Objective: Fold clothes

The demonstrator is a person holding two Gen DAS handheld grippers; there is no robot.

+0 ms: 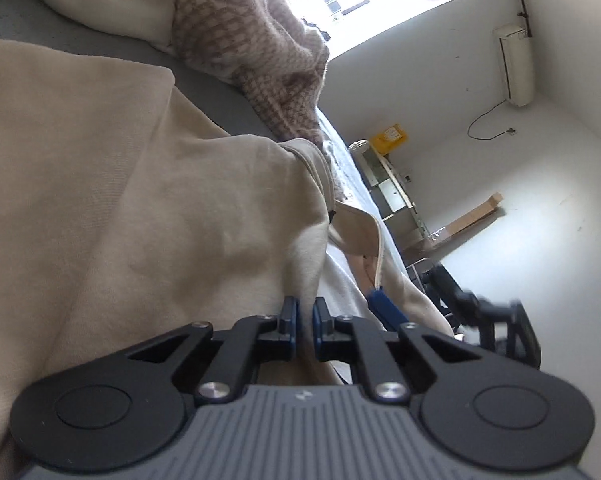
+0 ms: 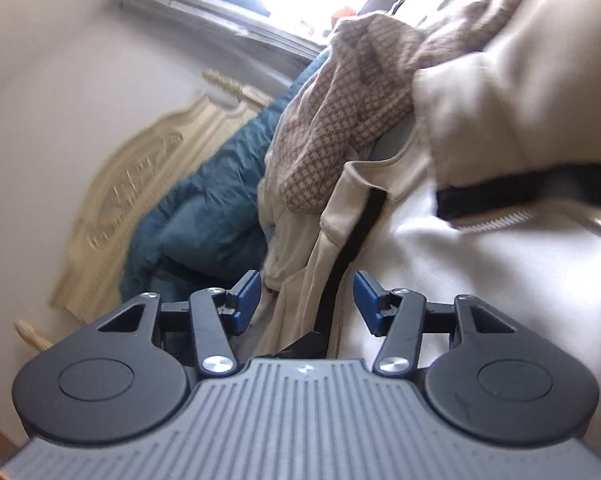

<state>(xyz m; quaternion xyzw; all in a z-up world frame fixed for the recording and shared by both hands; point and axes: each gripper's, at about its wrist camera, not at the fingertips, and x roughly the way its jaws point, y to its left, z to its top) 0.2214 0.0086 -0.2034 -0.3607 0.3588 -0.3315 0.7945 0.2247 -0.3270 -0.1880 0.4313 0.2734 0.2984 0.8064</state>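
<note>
We hold the left hand-held gripper (image 1: 304,322) with its jaws nearly closed, pinching a fold of the beige garment (image 1: 120,200) between the blue pads (image 1: 289,318). The cloth runs up and away from the pads and spreads to the left of this gripper over the grey bed (image 1: 216,100). To its right, the other gripper's blue fingertip shows against the same cloth.

We hold the right hand-held gripper (image 2: 306,300) with its jaws wide apart and gripping nothing. A black-trimmed edge (image 2: 340,264) of the beige garment lies between its fingers; we cannot tell whether it touches them. A zipper (image 2: 496,220) shows ahead and to the right.

We judge the fold as barely begun: the garment is still bunched, with no flat, squared panel visible. Smoothing and all folds remain.

Ahead of both grippers lies a checked knit (image 1: 252,52), near the garment, which limits forward room. A teal duvet (image 2: 204,204) sits ahead-left of the right gripper. The bed edge runs close on the right of the left gripper, with open floor beyond.
</note>
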